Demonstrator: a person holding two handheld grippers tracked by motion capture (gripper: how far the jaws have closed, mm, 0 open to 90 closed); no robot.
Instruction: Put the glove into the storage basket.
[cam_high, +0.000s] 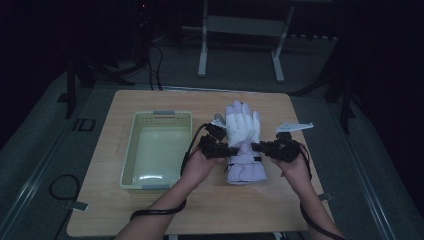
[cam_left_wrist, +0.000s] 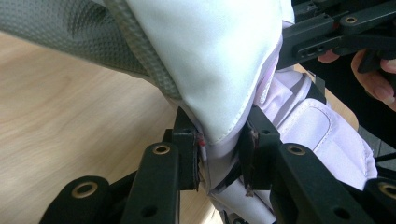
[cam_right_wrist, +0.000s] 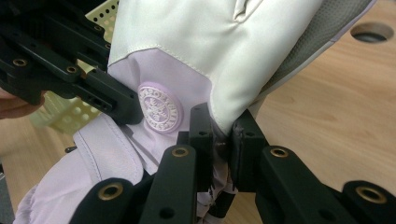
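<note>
Left gripper (cam_high: 231, 150) pinching glove (cam_high: 243, 131) at 9 o'clock edge; right gripper (cam_high: 256, 147) pinching 3 o'clock edge. Basket (cam_high: 131, 150) lying at glove's 9 o'clock.

Glove (cam_high: 243, 137) between left gripper (cam_high: 231, 150) and right gripper (cam_high: 256, 147), above table (cam_high: 150, 210); basket (cam_high: 131, 150) to its left.

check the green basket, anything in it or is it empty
Empty: the high view shows the basket with a bare, glossy bottom; the glove is outside it, beside it to the right.
</note>
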